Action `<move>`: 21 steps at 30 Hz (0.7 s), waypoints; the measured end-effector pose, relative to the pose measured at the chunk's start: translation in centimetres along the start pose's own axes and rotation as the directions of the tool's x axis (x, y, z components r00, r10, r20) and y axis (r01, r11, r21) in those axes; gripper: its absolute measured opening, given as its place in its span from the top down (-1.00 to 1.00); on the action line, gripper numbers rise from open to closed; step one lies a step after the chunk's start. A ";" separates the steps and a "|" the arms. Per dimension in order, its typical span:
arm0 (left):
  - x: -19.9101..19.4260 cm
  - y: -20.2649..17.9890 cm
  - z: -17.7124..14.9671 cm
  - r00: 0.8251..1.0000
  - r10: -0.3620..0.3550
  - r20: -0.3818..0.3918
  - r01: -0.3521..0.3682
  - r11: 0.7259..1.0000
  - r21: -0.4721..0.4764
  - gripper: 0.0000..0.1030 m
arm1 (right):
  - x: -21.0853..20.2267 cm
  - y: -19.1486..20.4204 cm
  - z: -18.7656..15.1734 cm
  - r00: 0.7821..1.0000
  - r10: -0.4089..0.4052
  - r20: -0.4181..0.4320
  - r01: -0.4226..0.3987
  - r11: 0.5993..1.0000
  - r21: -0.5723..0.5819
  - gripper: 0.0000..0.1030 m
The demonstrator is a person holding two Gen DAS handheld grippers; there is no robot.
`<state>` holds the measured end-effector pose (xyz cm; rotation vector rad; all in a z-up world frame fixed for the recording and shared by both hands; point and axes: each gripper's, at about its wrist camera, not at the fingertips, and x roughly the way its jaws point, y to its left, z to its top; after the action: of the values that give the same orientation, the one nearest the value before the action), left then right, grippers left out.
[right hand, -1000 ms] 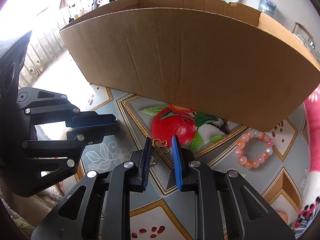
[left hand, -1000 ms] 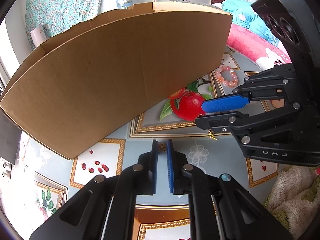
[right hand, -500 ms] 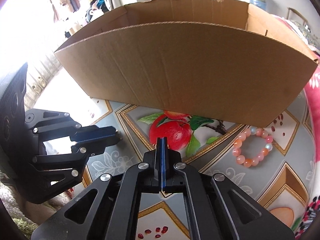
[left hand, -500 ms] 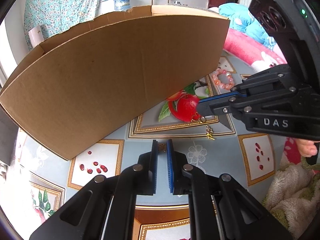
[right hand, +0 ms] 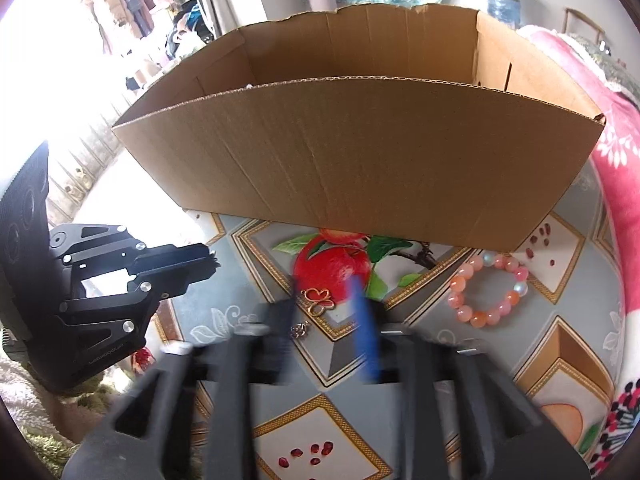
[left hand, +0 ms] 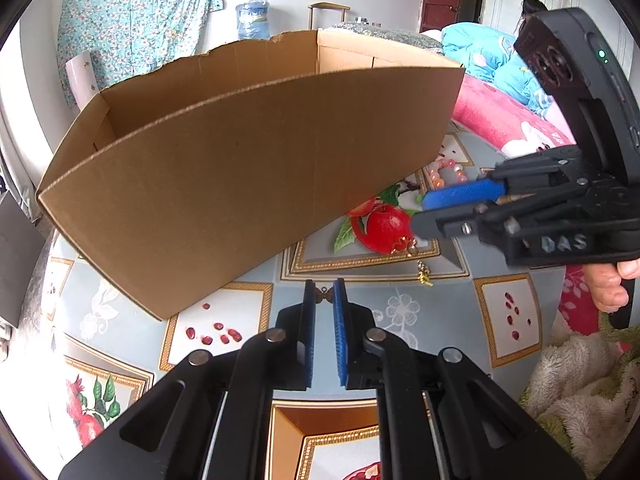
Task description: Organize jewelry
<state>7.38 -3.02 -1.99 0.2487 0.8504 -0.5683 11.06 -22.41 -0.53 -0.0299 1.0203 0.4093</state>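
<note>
Left tool (left hand: 325,300) pinched nearly shut; right tool's (right hand: 324,296) jaws just sprang apart.

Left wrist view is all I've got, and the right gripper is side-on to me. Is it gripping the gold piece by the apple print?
Observer: No. In the right wrist view the right gripper has jaws that have just been opening. The gold earring sits between them with neither pad on it.
Operator: And the bracelet? The gripper blocks most of it for me.
Observer: The pink bead bracelet lies as a whole loop on the tablecloth, to the right of the apple print and just in front of the cardboard box.
</note>
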 end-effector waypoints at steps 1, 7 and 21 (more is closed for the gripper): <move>0.1 0.0 -0.1 1.000 0.002 -0.005 -0.002 1.000 -0.003 0.84 | 0.1 0.3 0.0 1.000 -0.003 -0.005 0.003 1.000 -0.014 0.20; 0.1 -0.1 -0.3 1.000 0.001 0.002 -0.001 1.000 -0.011 0.84 | 2.1 1.5 -0.1 0.997 -0.027 -0.072 0.023 0.998 -0.057 0.38; 0.7 1.2 -0.6 0.999 -0.039 -0.005 0.039 0.997 -0.062 0.84 | 4.2 4.4 0.2 0.985 -0.116 -0.131 0.091 0.980 -0.179 0.78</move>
<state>8.08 -2.02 -2.90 0.1780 0.8794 -0.5766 11.62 -16.98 -3.18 -0.2696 1.1150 0.4029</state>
